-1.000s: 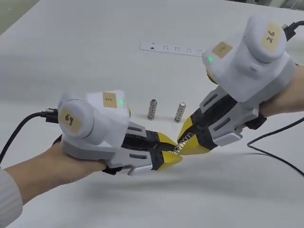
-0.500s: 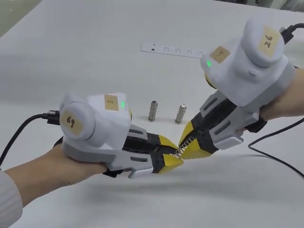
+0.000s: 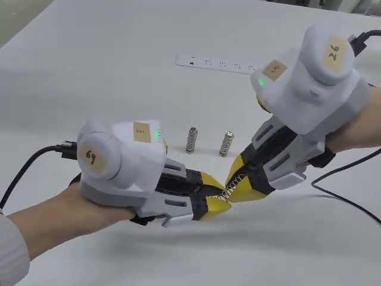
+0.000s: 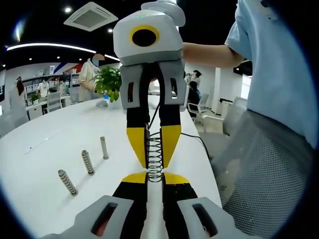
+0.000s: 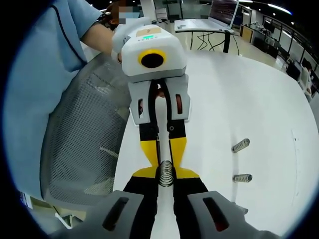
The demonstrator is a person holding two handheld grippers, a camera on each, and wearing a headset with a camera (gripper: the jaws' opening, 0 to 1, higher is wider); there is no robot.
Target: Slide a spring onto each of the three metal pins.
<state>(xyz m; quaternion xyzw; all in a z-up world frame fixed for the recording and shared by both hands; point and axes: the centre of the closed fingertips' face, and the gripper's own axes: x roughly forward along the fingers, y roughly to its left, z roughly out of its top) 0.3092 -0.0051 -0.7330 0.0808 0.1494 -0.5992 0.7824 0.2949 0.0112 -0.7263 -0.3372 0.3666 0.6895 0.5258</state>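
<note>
Left gripper (image 3: 219,200) and right gripper (image 3: 237,183) meet tip to tip above the table (image 3: 119,71) — both jaw pairs narrowed onto one spring (image 3: 230,186) — bare pin (image 4: 103,148) standing apart.

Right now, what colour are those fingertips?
Yellow fingertips gripping the spring, best in the left gripper view.

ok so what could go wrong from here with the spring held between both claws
The spring is pinched by the left claw and the right claw at once, so it may bend or flick away when one lets go. The finished pins stand close beyond both claws and could get knocked.
</note>
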